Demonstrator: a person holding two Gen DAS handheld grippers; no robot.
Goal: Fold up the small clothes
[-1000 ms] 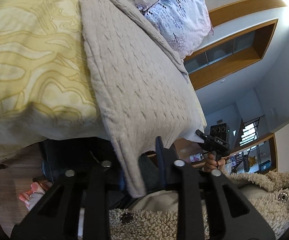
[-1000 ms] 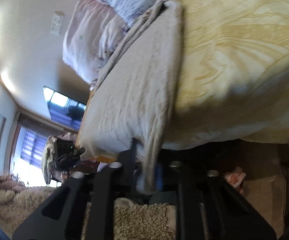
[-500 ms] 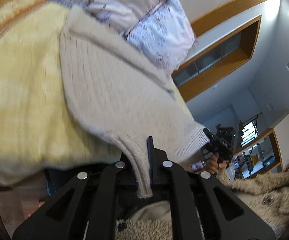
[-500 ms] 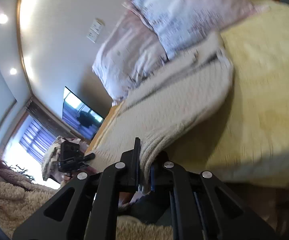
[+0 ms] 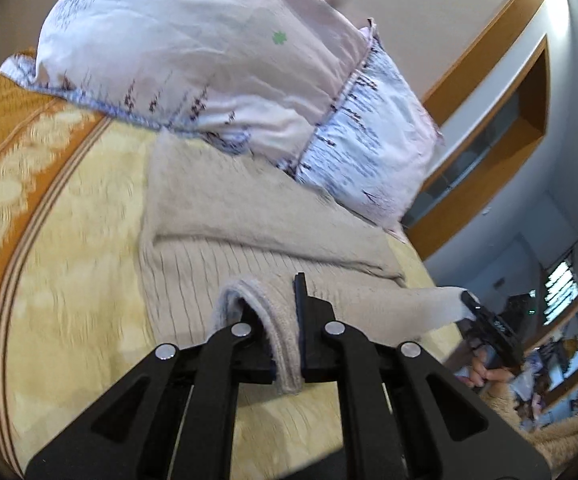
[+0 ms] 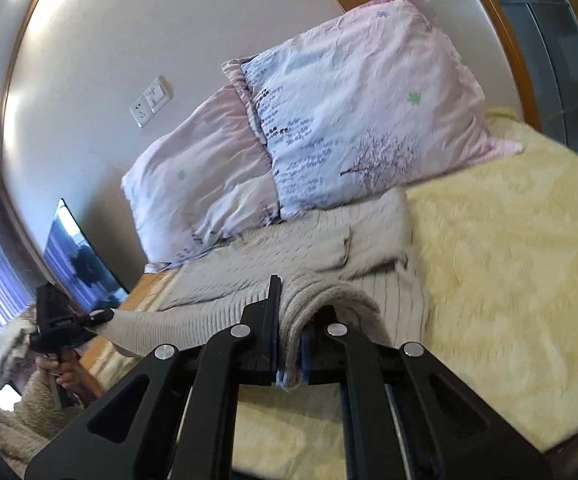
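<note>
Beige sweater (image 5: 257, 216) on yellow bedspread (image 5: 73, 280), far end touching pillows (image 5: 217, 64). Long axis runs from pillows toward grippers. Left gripper (image 5: 279, 312) pinching near hem corner, knit bunched between fingers. Right gripper (image 6: 289, 320) pinching other near corner. Near hem lifted off bedspread, stretched between both grippers.

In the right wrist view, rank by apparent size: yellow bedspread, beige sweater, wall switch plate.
1. yellow bedspread, largest.
2. beige sweater, held by both the right gripper and left gripper.
3. wall switch plate, smallest, though farthest away.
</note>
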